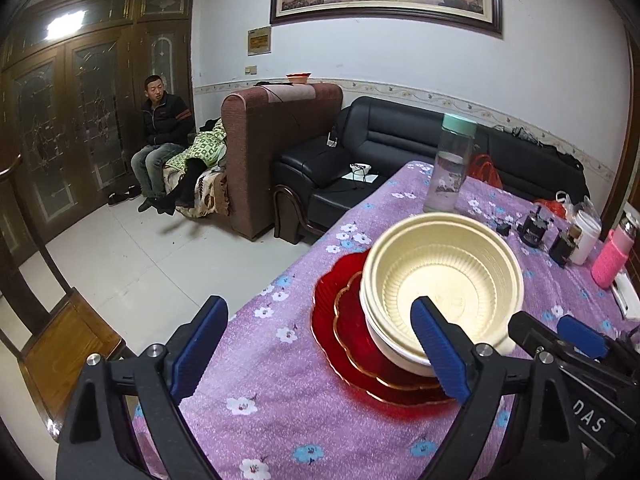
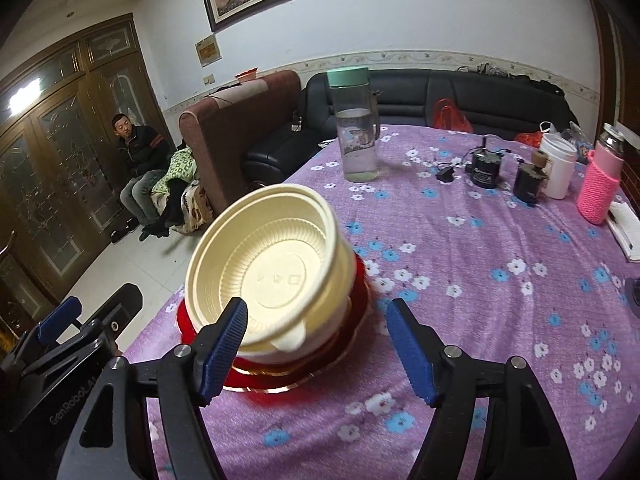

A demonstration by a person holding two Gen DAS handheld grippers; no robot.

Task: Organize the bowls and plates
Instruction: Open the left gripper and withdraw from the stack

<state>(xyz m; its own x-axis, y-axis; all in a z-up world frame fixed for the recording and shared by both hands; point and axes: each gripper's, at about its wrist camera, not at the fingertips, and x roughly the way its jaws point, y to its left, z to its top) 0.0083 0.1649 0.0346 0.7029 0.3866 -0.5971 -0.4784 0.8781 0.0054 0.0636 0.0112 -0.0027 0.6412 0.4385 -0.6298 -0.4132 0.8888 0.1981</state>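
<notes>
honestly, with both my left gripper (image 1: 320, 344) and right gripper (image 2: 316, 340) fingers spread empty, i'd take the light, flimsy cream bowls (image 2: 268, 268), nested on red glass plates (image 1: 340, 332) at the worktop (image 2: 460, 280) edge, by the rim.

purple floral table (image 2: 460, 280) carries red plates (image 1: 340, 320), water bottle (image 2: 356, 128), pink bottle (image 2: 598, 188).

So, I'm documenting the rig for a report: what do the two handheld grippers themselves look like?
Both match: the left gripper and right gripper have black angular frames with triangular cutouts, silver pivot bolts and ribbed blue finger pads. White lettering marks the bodies: "GenRobot" on the left, "DAS" on the right. No cables or sleeves show.
</notes>
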